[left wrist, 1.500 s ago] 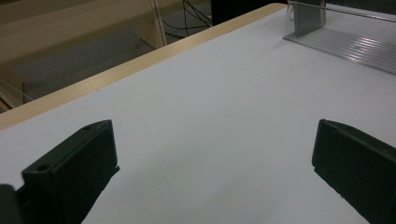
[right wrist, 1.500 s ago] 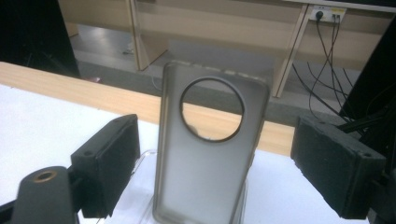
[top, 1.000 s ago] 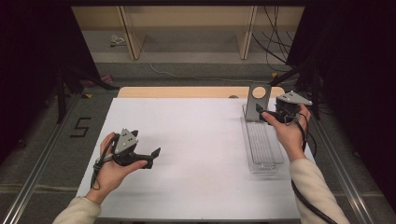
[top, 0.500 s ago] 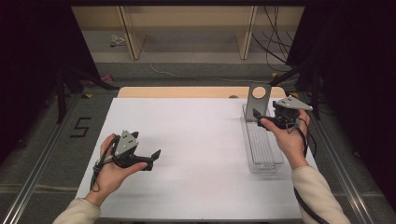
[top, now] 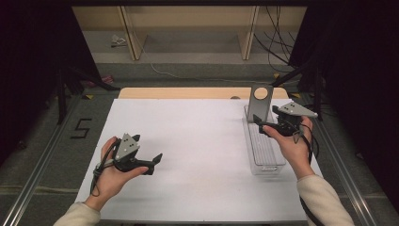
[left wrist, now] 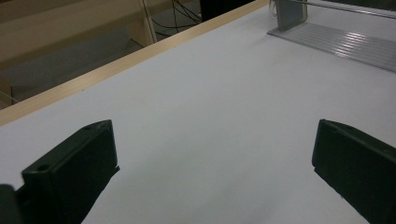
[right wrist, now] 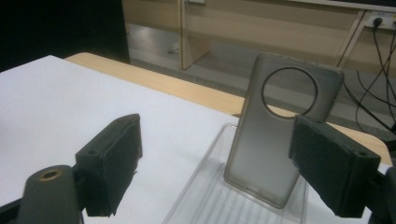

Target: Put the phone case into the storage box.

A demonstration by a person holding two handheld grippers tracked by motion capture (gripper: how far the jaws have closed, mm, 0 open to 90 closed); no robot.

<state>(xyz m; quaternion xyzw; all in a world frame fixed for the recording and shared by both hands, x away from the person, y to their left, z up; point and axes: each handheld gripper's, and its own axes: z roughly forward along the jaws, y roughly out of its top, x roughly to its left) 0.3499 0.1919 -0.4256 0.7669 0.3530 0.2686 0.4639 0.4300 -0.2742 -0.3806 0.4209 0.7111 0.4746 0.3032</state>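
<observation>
A grey translucent phone case with a round camera hole stands upright at the far end of a clear ribbed plastic tray on the right of the white table. My right gripper hovers over the tray just in front of the case, open, with nothing between its jaws. In the right gripper view the case stands a short way ahead of the right gripper, leaning back in the tray. My left gripper is held low over the table's left side, open and empty; in its own view the left gripper frames bare tabletop.
A wooden strip borders the table's far edge, with shelving and cables on the floor beyond. In the left gripper view the tray lies far off at the upper right. Dark curtains flank both sides.
My right gripper has shifted slightly over the tray's far end. The left hand and its gripper have stayed almost still.
</observation>
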